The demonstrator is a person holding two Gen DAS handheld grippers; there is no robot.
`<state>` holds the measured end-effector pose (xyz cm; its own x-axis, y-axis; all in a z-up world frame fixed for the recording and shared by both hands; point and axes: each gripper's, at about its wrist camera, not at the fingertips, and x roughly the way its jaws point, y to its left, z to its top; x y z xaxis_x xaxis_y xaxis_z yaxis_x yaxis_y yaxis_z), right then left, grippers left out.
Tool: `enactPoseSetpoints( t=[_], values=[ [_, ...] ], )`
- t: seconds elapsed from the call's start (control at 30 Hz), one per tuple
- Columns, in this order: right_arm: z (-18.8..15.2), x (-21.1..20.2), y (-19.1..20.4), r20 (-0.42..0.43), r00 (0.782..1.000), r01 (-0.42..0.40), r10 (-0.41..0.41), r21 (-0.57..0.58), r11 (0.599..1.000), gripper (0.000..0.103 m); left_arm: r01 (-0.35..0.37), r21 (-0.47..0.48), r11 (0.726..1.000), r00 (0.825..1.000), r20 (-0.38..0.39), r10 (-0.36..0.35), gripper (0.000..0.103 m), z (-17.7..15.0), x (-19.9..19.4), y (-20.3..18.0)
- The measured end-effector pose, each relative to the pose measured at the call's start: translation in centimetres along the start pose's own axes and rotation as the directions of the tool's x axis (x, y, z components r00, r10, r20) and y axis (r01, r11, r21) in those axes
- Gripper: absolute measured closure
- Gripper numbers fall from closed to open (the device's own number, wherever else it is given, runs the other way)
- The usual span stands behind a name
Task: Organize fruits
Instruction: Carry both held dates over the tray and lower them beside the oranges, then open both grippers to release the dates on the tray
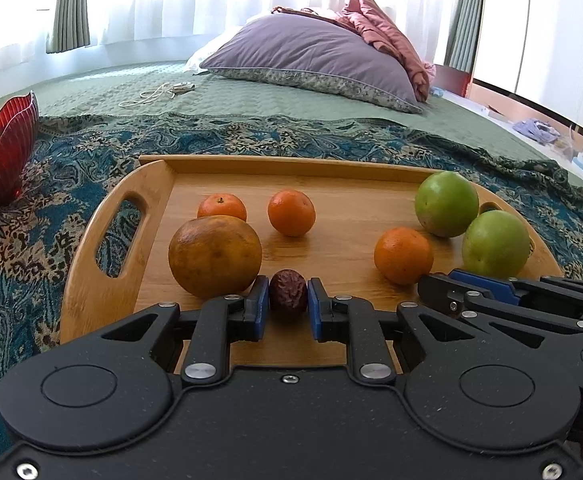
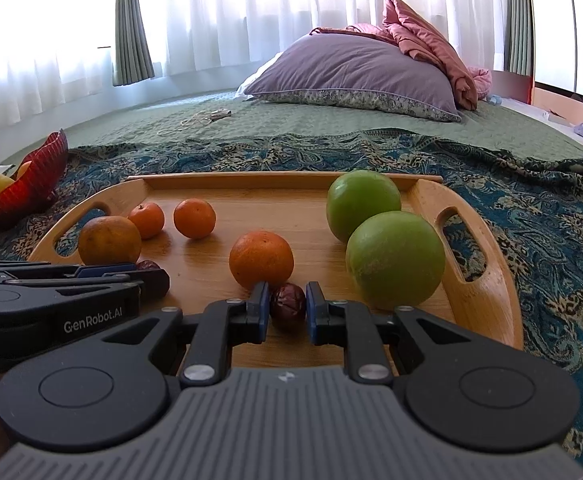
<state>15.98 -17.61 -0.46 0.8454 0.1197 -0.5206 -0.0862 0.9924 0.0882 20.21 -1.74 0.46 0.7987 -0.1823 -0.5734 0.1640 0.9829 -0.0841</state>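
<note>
A wooden tray (image 1: 103, 296) (image 2: 487, 292) lies on a patterned cloth. It holds a big dull orange (image 1: 214, 255) (image 2: 109, 240), three small oranges (image 1: 291, 212) (image 2: 261, 260) and two green fruits (image 1: 446, 204) (image 2: 395, 260). My left gripper (image 1: 288, 300) is shut on a wrinkled dark red date (image 1: 288, 297) at the tray's near edge, beside the big orange. My right gripper (image 2: 287, 306) is shut on a second dark red date (image 2: 288, 305) just in front of a small orange. Each gripper shows from the side in the other's view (image 1: 443, 286) (image 2: 159, 276).
A red ribbed bowl (image 1: 1, 160) (image 2: 31, 184) with orange and yellow fruit stands to the left on the cloth. A purple pillow (image 1: 315, 56) and pink bedding lie at the back. A cable (image 1: 151, 94) lies on the green quilt.
</note>
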Motion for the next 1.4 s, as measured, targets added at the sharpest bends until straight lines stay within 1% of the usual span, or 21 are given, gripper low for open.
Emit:
enactPoseSetpoints(
  t=[0.27,0.43,0.57,0.63,0.73,0.8,0.83,0.97,1.0,1.03,1.07,1.23,1.4],
  values=[
    [0.0,0.2,0.1,-0.001,1.0,-0.001,0.001,-0.008,1.0,0.08,-0.004,0.017,1.0,1.0,0.003,0.004,0.083,0.0,0.2,-0.2],
    [0.1,0.3,0.0,-0.01,1.0,-0.008,0.008,-0.009,1.0,0.079,0.008,0.034,0.999,1.0,-0.02,-0.007,0.083,0.4,0.3,-0.1],
    [0.3,0.3,-0.1,-0.015,1.0,-0.007,0.007,-0.017,1.0,0.079,0.027,0.001,1.0,0.999,-0.037,-0.027,0.082,0.6,0.3,0.5],
    [0.3,0.2,-0.1,-0.015,1.0,-0.004,0.004,-0.019,1.0,0.079,0.028,0.001,1.0,0.999,-0.039,-0.028,0.081,0.6,0.2,0.6],
    [0.3,0.0,-0.2,-0.012,1.0,-0.002,0.002,-0.014,1.0,0.076,0.024,0.014,1.0,0.999,-0.04,-0.023,0.074,0.5,-0.1,0.4],
    [0.3,-0.1,-0.3,-0.007,1.0,-0.003,0.002,-0.01,1.0,0.074,0.03,0.013,0.999,0.999,-0.04,-0.03,0.068,0.5,-0.4,0.2],
    [0.3,-0.3,-0.3,-0.005,1.0,-0.003,0.003,-0.009,1.0,0.073,0.033,0.014,0.999,0.999,-0.037,-0.032,0.067,0.5,-0.6,0.2],
    [0.4,-0.8,-0.2,0.006,1.0,-0.008,0.008,-0.009,1.0,0.073,0.039,0.02,0.999,0.999,-0.025,-0.038,0.059,0.5,-1.4,-0.1],
    [0.5,-1.0,-0.2,0.01,1.0,-0.011,0.011,-0.01,1.0,0.07,0.04,0.022,0.999,0.999,-0.022,-0.039,0.057,0.5,-1.6,-0.2],
    [0.5,-1.1,-0.1,0.013,1.0,-0.013,0.013,-0.01,1.0,0.063,0.041,0.025,0.999,0.999,-0.02,-0.04,0.056,0.6,-1.8,-0.3],
    [0.5,-1.3,-0.1,0.015,1.0,-0.016,0.016,-0.011,1.0,0.059,0.041,0.03,0.999,0.999,-0.019,-0.041,0.055,0.6,-2.0,-0.4],
    [0.6,-2.3,-0.1,0.028,1.0,-0.013,0.013,-0.026,1.0,0.057,0.042,0.038,0.998,0.999,-0.014,-0.042,0.047,0.6,-3.0,-0.4],
    [0.7,-3.3,-0.3,0.043,0.999,-0.019,0.02,-0.023,1.0,0.052,0.027,0.043,0.999,1.0,0.01,-0.027,0.035,0.5,-4.1,-0.2]
  ],
)
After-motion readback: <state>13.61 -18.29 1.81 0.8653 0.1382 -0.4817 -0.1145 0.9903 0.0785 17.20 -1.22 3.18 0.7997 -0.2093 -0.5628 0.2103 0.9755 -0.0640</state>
